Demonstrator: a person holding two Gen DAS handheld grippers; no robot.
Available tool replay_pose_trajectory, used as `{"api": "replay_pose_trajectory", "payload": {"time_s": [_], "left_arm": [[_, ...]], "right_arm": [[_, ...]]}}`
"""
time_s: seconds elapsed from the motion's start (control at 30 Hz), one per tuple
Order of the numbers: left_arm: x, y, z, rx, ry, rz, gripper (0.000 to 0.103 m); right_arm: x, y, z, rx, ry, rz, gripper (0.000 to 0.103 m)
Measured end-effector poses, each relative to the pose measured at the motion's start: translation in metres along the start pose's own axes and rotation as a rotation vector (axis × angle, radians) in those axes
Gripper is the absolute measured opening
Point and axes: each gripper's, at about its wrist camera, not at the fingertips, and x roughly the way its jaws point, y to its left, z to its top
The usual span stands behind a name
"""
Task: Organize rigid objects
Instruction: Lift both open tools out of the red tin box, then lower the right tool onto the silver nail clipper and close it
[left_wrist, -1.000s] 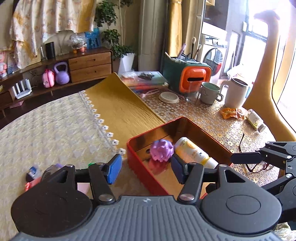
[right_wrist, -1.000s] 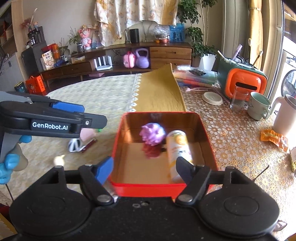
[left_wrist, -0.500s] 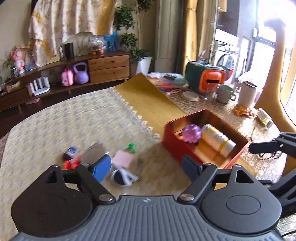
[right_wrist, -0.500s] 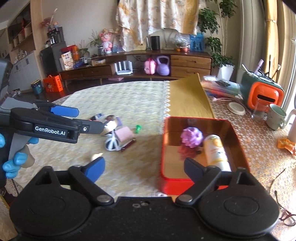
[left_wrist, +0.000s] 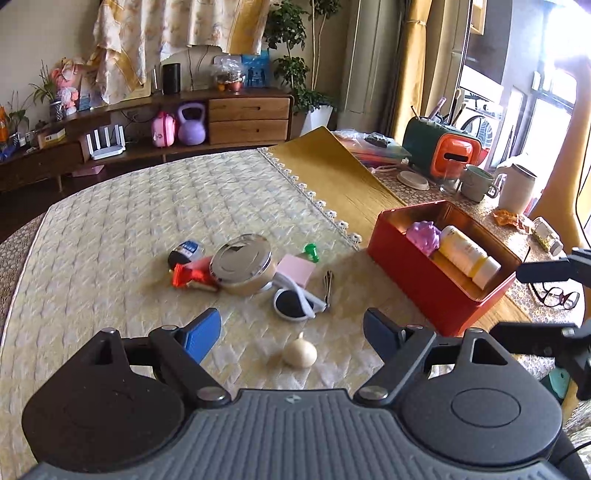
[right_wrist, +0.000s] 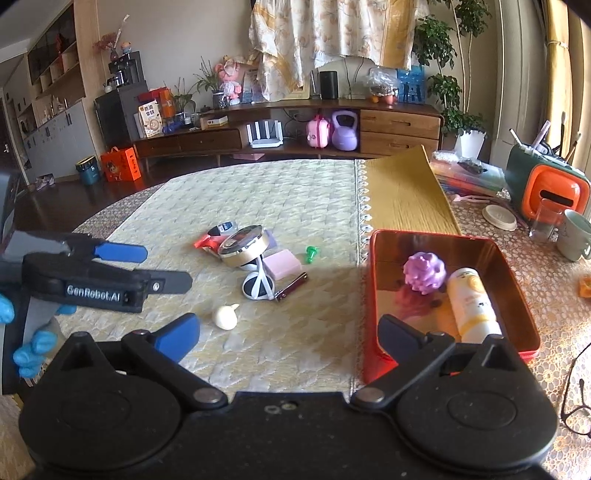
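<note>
We hold our left gripper (left_wrist: 291, 332) wide, nothing between its fingers. Our right gripper (right_wrist: 288, 330) is opening wider, also empty. Just ahead of the left fingers lies a cream garlic-shaped piece (left_wrist: 300, 353), its tip pointing away from us. Beyond it sit a round metal tin (left_wrist: 243, 264) and pink block (left_wrist: 295, 269). Right of the fingers, the red box (left_wrist: 436, 291) holds a purple ball (left_wrist: 424, 236) and a yellow bottle (left_wrist: 467, 255), lying with its long axis slanting toward us.

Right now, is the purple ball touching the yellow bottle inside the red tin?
Apart. The right wrist view shows bare tin floor between the purple ball and the yellow bottle in the red tin.
</note>
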Motion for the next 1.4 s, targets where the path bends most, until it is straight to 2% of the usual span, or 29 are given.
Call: {"api": "replay_pose_trajectory", "payload": {"time_s": [0.43,0.83,1.23,1.33,1.4], "left_arm": [[0.025,-0.013,-0.025,0.075,-0.013,-0.019,0.084],[0.063,-0.017,-0.036,0.064,0.027,0.005,0.084],[0.084,-0.014,-0.041,0.030,0.056,0.015,0.084],[0.088,-0.014,-0.043,0.033,0.057,0.023,0.084],[0.089,-0.015,-0.044,0.038,0.053,0.030,0.084]], "right_arm": [[0.049,0.007,0.014,-0.008,0.042,0.031,0.103],[0.121,0.001,0.038,0.021,0.114,-0.064,0.100],[0.179,0.003,0.037,0.048,0.208,-0.113,0.069],[0.181,0.004,0.037,0.051,0.196,-0.107,0.068],[0.180,0.004,0.038,0.045,0.187,-0.108,0.059]]}}
